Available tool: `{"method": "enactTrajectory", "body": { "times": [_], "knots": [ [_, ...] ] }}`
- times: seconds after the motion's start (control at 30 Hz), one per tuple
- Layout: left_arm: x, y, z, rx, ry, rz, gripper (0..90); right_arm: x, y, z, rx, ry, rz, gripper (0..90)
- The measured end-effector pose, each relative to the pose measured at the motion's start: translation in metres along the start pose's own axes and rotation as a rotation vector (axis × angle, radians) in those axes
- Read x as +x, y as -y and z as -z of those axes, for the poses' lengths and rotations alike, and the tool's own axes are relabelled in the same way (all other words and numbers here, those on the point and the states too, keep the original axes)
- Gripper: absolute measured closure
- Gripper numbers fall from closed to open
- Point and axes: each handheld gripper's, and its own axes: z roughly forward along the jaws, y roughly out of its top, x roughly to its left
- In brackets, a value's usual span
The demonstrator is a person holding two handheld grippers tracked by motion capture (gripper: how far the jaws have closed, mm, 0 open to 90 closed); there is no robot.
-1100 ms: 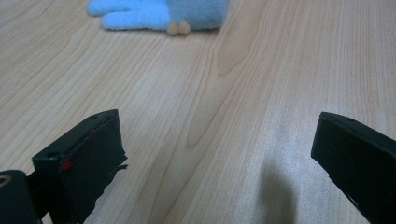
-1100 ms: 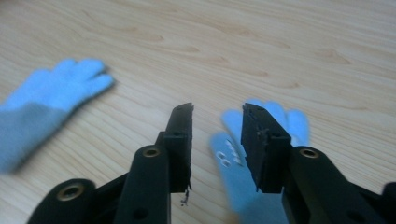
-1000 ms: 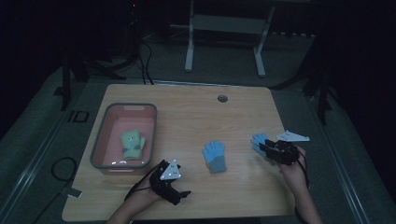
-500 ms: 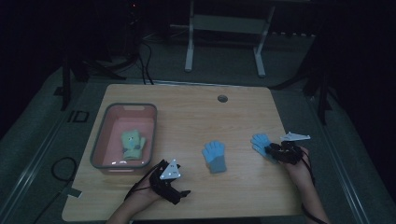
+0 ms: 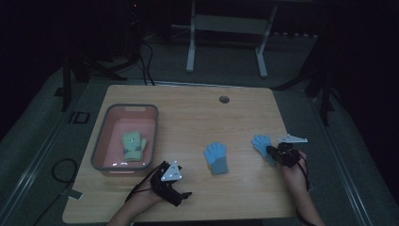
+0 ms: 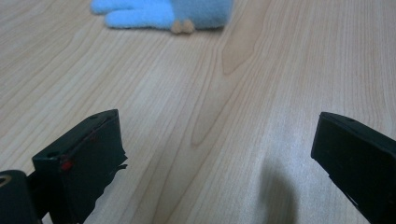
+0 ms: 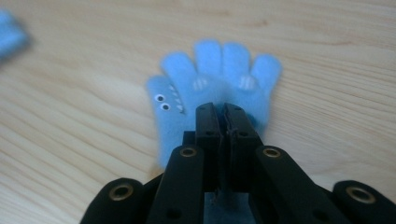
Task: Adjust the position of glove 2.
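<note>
Blue glove (image 7: 212,98) with a stitched face of eyes and teeth lies flat near the right edge of the wooden table (image 5: 188,113), fingers pointing away from the person; in the high view it (image 5: 261,143) lies just ahead of the right hand. Right gripper (image 7: 223,116): jaws pinched together over the palm of the glove, a fold of the fabric caught between them. These jaws have just been closing, with the glove between them.

Left gripper (image 6: 215,154): jaws spread wide, nothing between them, resting low over bare wood at the near edge of the table; in the high view it (image 5: 171,186) sits below the basin, its grey three-cornered plate uppermost.

Surroundings: a second blue glove (image 5: 216,157) with a grey cuff lies mid-table, well apart from the first and between the two grippers; its fingers and cuff also show at the top of the left gripper view (image 6: 163,11). A pink basin (image 5: 101,143) with a grey rim stands at the left of the table and holds a green glove (image 5: 133,145). A round cable port (image 5: 224,99) sits near the far edge. Nothing lies between the right gripper and its glove.

Change from one second ago: the right hand has drawn slightly nearer the person; both blue gloves, the basin and the left gripper lie as before.
</note>
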Motion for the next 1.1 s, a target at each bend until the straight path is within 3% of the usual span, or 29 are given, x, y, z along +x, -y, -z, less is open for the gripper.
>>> {"method": "enactTrajectory", "body": {
  "times": [0.17,0.27,0.3,0.33,0.37,0.4,0.43,0.47,0.57,0.6,0.77,0.93,1.1],
  "knots": [
    [0.001,0.000,0.001,-0.005,0.000,0.001,2.6,0.033,-0.013,0.016,-0.065,0.009,-0.083,86.6],
    [0.000,0.000,0.001,0.001,0.001,-0.004,2.6,0.051,-0.017,0.021,-0.074,0.028,-0.103,86.6],
    [0.000,0.000,0.001,0.001,0.001,-0.004,2.6,0.051,-0.017,0.021,-0.074,0.028,-0.103,86.6],
    [0.000,0.000,0.001,0.010,0.001,-0.010,2.6,0.062,-0.018,0.024,-0.086,0.037,-0.139,86.6],
    [-0.001,0.000,0.000,0.013,0.002,-0.016,2.6,0.062,-0.018,0.024,-0.086,0.037,-0.139,86.6],
    [-0.001,0.000,0.000,0.011,0.004,-0.016,2.6,0.073,-0.017,0.026,-0.100,0.051,-0.183,86.6],
    [-0.001,0.000,0.000,0.011,0.004,-0.016,2.6,0.073,-0.017,0.026,-0.100,0.051,-0.183,86.6],
    [-0.001,-0.001,0.000,0.009,0.004,-0.014,2.6,0.083,-0.016,0.024,-0.096,0.077,-0.191,86.6],
    [-0.001,-0.001,0.001,0.006,0.005,-0.014,2.6,0.090,-0.013,0.020,-0.085,0.087,-0.212,86.6],
    [-0.001,-0.001,0.001,0.007,0.005,-0.016,2.6,0.097,-0.011,0.015,-0.071,0.114,-0.219,86.5],
    [-0.001,-0.001,0.001,0.010,0.008,-0.021,2.6,0.108,-0.002,0.000,-0.045,0.123,-0.261,86.2],
    [-0.002,-0.001,0.002,0.007,0.008,-0.025,2.6,0.116,0.003,-0.012,-0.023,0.150,-0.223,83.5],
    [-0.001,0.000,0.002,0.007,0.011,-0.020,2.6,0.119,0.004,-0.014,-0.020,0.151,-0.196,75.0]
  ]
}}
